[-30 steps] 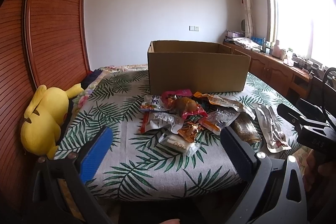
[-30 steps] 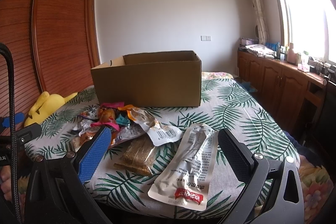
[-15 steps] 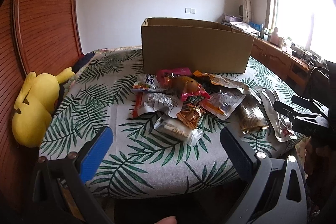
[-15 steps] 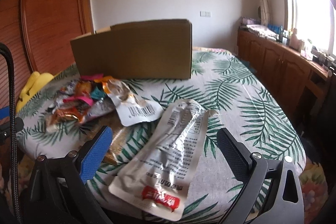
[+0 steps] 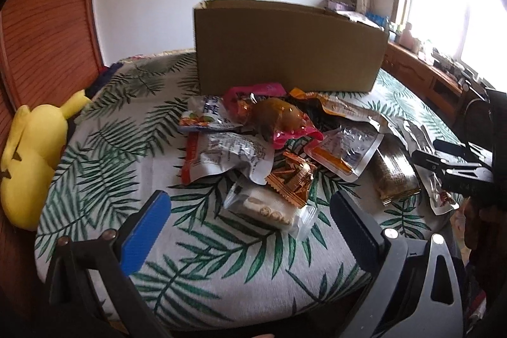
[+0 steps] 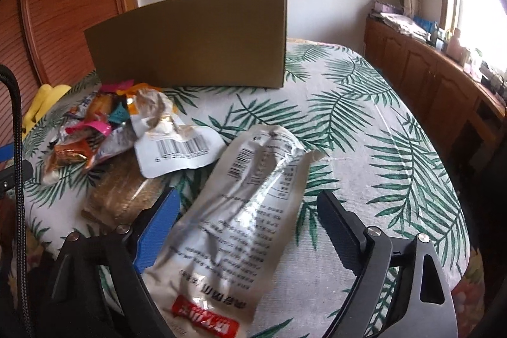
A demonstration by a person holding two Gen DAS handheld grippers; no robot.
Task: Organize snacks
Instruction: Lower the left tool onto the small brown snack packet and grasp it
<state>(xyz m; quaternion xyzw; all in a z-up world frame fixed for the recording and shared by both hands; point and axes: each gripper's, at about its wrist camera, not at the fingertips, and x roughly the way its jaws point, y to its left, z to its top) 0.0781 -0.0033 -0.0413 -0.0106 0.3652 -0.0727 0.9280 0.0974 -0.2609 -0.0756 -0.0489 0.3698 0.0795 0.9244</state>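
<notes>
My left gripper (image 5: 250, 211) hangs over the near edge of the palm-leaf cloth (image 5: 104, 154), fingers (image 5: 145, 224) spread wide with nothing between them. Directly ahead lies a clear packet of round biscuits (image 5: 269, 211), flat on the cloth, with a small orange foil packet (image 5: 293, 178) overlapping its far end.

Behind these sits the snack heap (image 5: 279, 129): a silver pouch with a red edge (image 5: 226, 156), a pink-wrapped brown item (image 5: 280, 117) and a clear pouch with an orange strip (image 5: 345, 152), all overlapping. The cardboard box (image 5: 288, 53) stands upright just behind the heap. A brown bar in clear wrap (image 5: 397, 175) lies to the right of the heap.

My right gripper (image 6: 247, 222) has its fingers (image 6: 158, 230) wide apart, straddling the near end of a long silver pouch (image 6: 240, 211). Whether either finger touches the pouch I cannot tell; the view is blurred there. The pouch lies flat, red label toward me, and nothing is gripped.

A yellow plush toy (image 5: 31, 154) rests at the left edge of the cloth, against the wooden panel (image 5: 47, 21).
</notes>
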